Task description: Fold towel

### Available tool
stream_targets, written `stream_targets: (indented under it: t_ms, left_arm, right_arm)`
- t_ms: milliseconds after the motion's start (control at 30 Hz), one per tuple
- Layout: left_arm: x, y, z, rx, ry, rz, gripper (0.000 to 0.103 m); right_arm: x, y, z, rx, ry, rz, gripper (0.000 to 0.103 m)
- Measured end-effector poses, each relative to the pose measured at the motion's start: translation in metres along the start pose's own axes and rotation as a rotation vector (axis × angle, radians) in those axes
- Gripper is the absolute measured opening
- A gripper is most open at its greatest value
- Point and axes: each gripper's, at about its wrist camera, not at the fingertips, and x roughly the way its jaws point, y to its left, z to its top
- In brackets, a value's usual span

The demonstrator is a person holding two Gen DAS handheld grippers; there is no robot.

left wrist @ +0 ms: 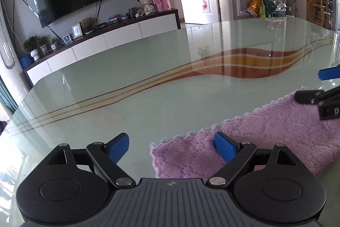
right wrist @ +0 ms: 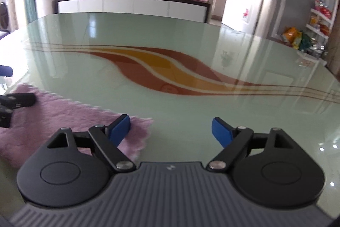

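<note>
My pink knitted towel (left wrist: 244,142) lies flat on the glossy pale-green glass desk (left wrist: 148,82), near edge, btw both claws. Left claw (left wrist: 172,147) is spread wide over its left corner, right claw (right wrist: 171,131) wide over the right one, prob so each can pinch a corner. Can't tell if it's folded already.

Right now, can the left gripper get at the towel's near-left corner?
Probably yes: the left gripper is open, the pink towel corner lies just ahead between its fingers, and nothing stands on the glass table between them.
</note>
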Motion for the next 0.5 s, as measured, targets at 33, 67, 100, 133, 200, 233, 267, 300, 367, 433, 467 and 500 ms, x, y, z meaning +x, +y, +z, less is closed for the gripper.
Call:
stream_targets:
  t_ms: [33,67,100,133,200,233,267,300,367,433,467,500]
  left_arm:
    - [-0.001,0.002,0.000,-0.004,0.000,0.001,0.090]
    - [-0.001,0.005,-0.001,-0.010,0.000,0.003,0.090]
    - [-0.002,0.006,-0.002,-0.015,0.000,0.005,0.090]
    - [-0.003,0.007,-0.002,-0.016,0.001,0.009,0.090]
    - [-0.005,0.009,-0.002,-0.015,0.003,0.024,0.089]
    - [-0.006,0.011,-0.003,-0.016,0.004,0.034,0.088]
    - [-0.009,0.014,-0.003,-0.021,0.005,0.041,0.085]
    - [-0.012,0.016,-0.003,-0.029,0.004,0.040,0.085]
    - [-0.025,0.023,-0.003,-0.048,-0.014,0.030,0.085]
    - [-0.038,0.026,-0.004,-0.054,-0.034,0.019,0.085]
    - [-0.047,0.027,-0.007,-0.057,-0.041,0.012,0.085]
    - [-0.055,0.026,-0.010,-0.061,-0.045,0.005,0.085]
  right_arm:
    - [0.000,-0.002,-0.001,0.009,0.000,-0.007,0.085]
    - [0.000,-0.005,-0.002,0.018,0.000,-0.014,0.085]
    - [0.000,-0.007,-0.003,0.024,0.001,-0.024,0.085]
    - [0.000,-0.008,-0.003,0.023,0.003,-0.039,0.085]
    - [-0.001,-0.012,-0.003,0.036,0.003,-0.049,0.081]
    - [-0.004,-0.014,-0.003,0.046,-0.004,-0.045,0.079]
    - [-0.010,-0.015,-0.003,0.056,-0.021,-0.034,0.079]
    - [-0.016,-0.015,-0.003,0.066,-0.038,-0.024,0.079]
    - [-0.029,-0.015,-0.004,0.077,-0.070,0.007,0.079]
    - [-0.048,-0.004,-0.009,0.047,-0.095,0.077,0.080]
    - [-0.056,0.001,-0.013,0.033,-0.105,0.106,0.080]
    - [-0.062,0.007,-0.017,0.019,-0.109,0.125,0.080]
